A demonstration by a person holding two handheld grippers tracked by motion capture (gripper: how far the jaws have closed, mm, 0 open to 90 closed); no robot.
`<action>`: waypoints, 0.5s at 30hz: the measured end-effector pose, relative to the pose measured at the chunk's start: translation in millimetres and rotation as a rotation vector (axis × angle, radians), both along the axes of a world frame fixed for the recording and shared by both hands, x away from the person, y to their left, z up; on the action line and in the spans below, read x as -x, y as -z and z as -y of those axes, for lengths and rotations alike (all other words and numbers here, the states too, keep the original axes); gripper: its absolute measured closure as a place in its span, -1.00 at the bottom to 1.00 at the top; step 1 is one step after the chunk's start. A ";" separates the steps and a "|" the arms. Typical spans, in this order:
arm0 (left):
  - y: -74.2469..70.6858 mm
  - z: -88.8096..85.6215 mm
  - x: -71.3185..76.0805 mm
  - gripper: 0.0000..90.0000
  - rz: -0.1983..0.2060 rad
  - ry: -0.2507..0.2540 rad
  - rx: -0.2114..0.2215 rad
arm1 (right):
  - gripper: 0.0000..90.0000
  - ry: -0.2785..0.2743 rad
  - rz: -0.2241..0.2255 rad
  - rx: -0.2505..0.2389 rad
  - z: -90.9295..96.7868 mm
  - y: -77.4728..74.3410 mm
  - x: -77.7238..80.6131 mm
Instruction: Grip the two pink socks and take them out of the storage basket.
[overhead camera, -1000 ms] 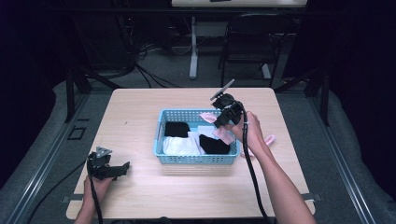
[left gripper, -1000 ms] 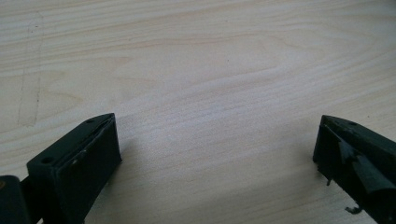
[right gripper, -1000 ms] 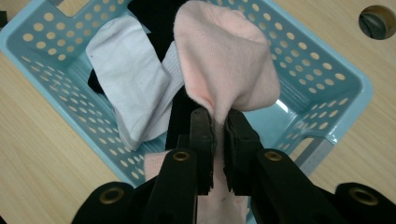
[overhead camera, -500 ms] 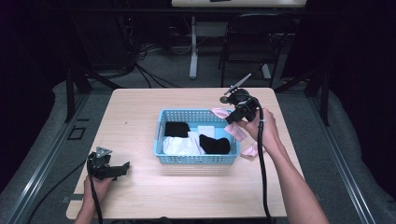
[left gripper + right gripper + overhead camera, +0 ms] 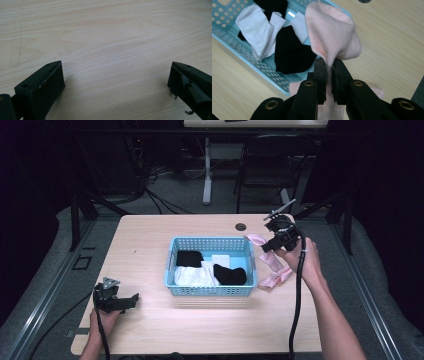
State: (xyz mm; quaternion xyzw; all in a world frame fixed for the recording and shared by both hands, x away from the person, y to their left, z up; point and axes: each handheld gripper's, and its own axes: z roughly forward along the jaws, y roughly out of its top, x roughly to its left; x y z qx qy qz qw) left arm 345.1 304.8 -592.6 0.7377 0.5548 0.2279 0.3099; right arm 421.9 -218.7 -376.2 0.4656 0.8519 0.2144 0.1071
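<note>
Dim lab room, one lit work table.
Light-wood table (image 5: 165,335) with a round cable hole (image 5: 241,226) near its far edge stands on grey floor (image 5: 45,270). Behind it: a dark chair (image 5: 265,170), a white desk leg (image 5: 206,170), loose cables (image 5: 150,182) on the floor. Surroundings nearly black.

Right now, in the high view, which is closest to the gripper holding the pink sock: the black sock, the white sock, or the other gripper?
From the right gripper holding the pink sock:
1. Black sock, basket's right side.
2. White sock, basket's left-front.
3. Left gripper, table's near-left corner.
</note>
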 end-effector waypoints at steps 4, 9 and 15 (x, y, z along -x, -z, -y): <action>0.0 0.0 0.0 -0.99 0.000 0.000 0.000 | 0.85 0.028 -0.017 0.009 14.4 5.5 1.8; 0.1 0.1 0.1 -0.98 0.001 -0.001 0.000 | 0.85 0.068 -0.042 0.013 32.2 20.1 3.4; 0.1 0.1 0.2 -0.99 0.001 -0.002 0.000 | 0.85 0.108 -0.064 0.036 49.1 35.7 1.8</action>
